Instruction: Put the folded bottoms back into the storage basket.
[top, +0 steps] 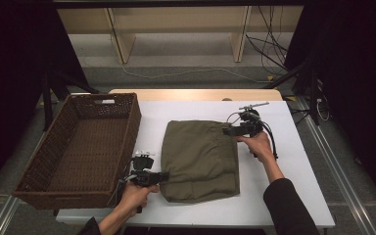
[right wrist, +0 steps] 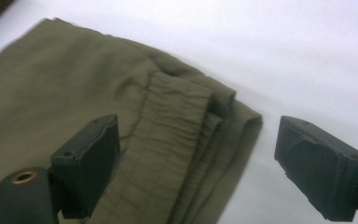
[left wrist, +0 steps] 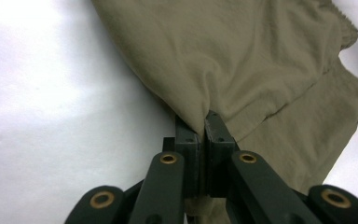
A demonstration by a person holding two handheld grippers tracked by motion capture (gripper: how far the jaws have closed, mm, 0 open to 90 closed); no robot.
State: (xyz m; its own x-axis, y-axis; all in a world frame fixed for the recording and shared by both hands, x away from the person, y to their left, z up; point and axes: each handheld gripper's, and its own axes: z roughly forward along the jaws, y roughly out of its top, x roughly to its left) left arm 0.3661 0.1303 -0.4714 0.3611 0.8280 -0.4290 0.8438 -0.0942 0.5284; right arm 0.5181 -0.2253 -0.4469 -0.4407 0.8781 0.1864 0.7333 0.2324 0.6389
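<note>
Two grippers work a folded olive-green cloth garment [top: 200,159] on the white table [top: 293,196]. Left gripper [left wrist: 204,122] is clamped on its near corner. Right gripper [right wrist: 196,154] straddles the elastic waistband [right wrist: 177,140], jaws apart; closing shallow might catch one layer, undoing the fold.

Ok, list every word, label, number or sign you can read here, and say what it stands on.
None can be read. The olive folded garment, the wicker basket, the white table, the left gripper and the right gripper carry no legible text; a small pale patch on the basket's far wall is too blurred to tell.
</note>
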